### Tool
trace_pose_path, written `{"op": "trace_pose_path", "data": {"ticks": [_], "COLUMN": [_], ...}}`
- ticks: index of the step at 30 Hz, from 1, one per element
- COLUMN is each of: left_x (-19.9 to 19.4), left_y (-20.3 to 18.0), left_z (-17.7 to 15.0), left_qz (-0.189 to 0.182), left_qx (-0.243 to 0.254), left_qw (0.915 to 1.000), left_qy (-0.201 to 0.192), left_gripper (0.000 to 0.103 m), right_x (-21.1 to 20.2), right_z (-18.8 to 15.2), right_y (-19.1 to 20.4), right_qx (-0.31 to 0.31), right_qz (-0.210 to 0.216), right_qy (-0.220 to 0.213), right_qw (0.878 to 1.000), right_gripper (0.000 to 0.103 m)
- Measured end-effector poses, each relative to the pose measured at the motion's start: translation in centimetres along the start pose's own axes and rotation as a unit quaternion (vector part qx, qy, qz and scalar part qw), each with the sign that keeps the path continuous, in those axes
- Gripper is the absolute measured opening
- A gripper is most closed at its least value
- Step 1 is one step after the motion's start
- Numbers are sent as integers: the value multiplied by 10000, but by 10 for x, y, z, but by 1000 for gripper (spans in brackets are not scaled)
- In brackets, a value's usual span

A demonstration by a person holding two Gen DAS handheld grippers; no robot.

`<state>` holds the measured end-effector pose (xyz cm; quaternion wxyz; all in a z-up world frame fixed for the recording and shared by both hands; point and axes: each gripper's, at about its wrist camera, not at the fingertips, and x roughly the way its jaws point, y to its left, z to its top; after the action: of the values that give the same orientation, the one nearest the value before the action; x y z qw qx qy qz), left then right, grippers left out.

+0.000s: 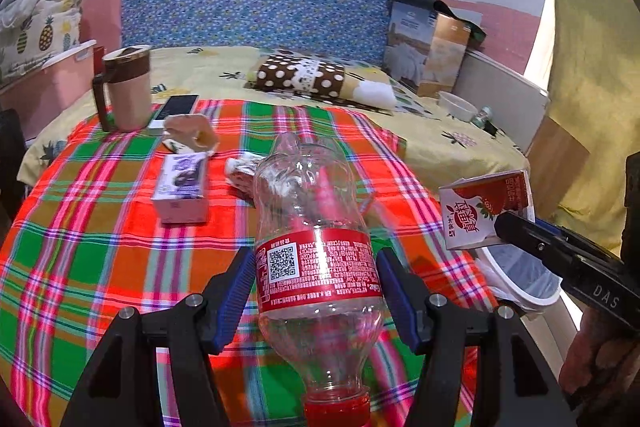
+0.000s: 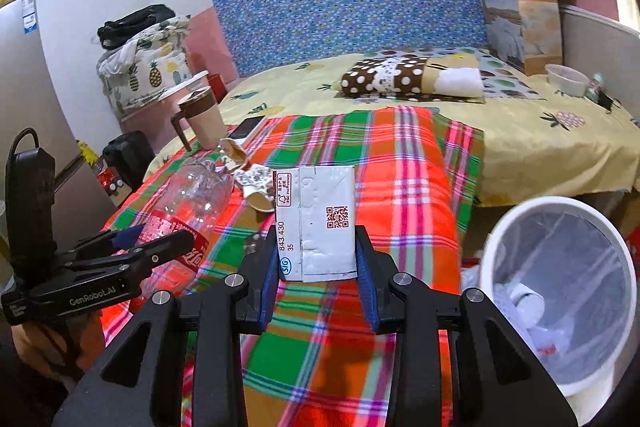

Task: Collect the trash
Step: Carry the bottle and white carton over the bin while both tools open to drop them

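My left gripper (image 1: pixel 316 283) is shut on a clear plastic bottle (image 1: pixel 312 227) with a red label and red cap, held above the plaid cloth (image 1: pixel 100 247). The bottle also shows in the right wrist view (image 2: pixel 188 203). My right gripper (image 2: pixel 318 259) is shut on a strawberry drink carton (image 2: pixel 320 219), held above the cloth's right part. The carton shows in the left wrist view (image 1: pixel 486 207), over the white trash bin (image 1: pixel 524 283). A purple carton (image 1: pixel 182 187), a crumpled wrapper (image 1: pixel 240 171) and a torn beige box (image 1: pixel 190 133) lie on the cloth.
The white lined bin (image 2: pixel 560 287) stands right of the bed and holds some trash. A mug (image 1: pixel 126 87) and a phone (image 1: pixel 176 107) sit at the cloth's far left. A dotted pillow (image 1: pixel 304 75), a small bowl (image 1: pixel 458 105) and a box (image 1: pixel 428 47) lie further back.
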<state>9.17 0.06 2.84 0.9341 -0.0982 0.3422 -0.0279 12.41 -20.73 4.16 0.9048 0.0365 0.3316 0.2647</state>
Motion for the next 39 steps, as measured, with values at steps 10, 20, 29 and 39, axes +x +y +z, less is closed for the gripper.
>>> {"op": "trace_pose_path", "data": {"ticks": [10,20,29,39], "left_x": [20,42,76,111], "left_y": [-52,-116,-176,-213], "left_z": [1,5,7,2], "left_qz": [-414,-885,-1598,-1896], "left_qx": [403,853,1158,1320], "left_qw": [9982,9919,9789,9690], "left_qy": [180,305,524,869], "left_gripper": [62,62,62,62], "right_x": [-24,-48,-66,-67], "right_z": [-13,-31,-49,-62], "right_y": [-35,-76,-117,-139], "right_qx": [371,846,1302,1514], "right_qz": [-403,-937,-1532,-1813], "right_qy": [-142,-219,-156,70], "right_qw": [9984,9918,9795,9717], "right_gripper": [36,36,36,37]}}
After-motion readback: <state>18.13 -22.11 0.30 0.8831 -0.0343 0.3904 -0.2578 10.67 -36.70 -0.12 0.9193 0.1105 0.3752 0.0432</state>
